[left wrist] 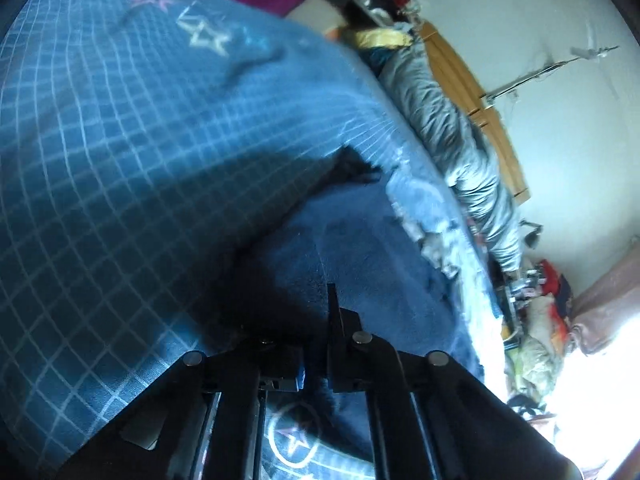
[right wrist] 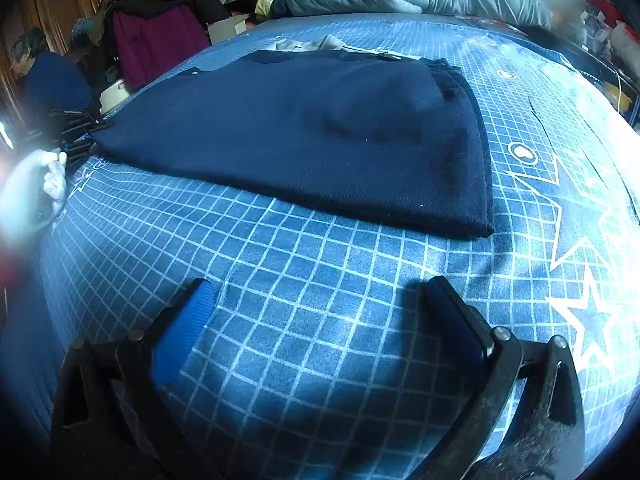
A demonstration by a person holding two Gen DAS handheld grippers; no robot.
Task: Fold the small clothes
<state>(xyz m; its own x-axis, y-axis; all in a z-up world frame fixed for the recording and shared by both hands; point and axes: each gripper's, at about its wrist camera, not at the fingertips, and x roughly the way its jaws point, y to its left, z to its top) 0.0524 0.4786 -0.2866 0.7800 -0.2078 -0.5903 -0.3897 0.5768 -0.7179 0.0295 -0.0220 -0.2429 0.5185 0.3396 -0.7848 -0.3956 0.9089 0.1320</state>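
Garment — dark navy, partly folded — lies flat on the grid-print bedspread. In the right wrist view it sits at 12 o'clock from the right gripper, well apart, with bare bedspread between. Its long axis runs 9 to 3 o'clock across that view; the thick folded edge is at the 3 o'clock end, and the 9 o'clock end tapers to a corner.

Right gripper: jaws wide, nothing between them, hovering low over the bedspread.

Left gripper: jaws narrow, pinching the garment at the tapered corner — the right view shows it there at 9 o'clock.

Judgement: left is on the cloth; right is the free one and nearest the long near edge. Next fold likely needs right to reach toward 12–1 o'clock for the free near corner.
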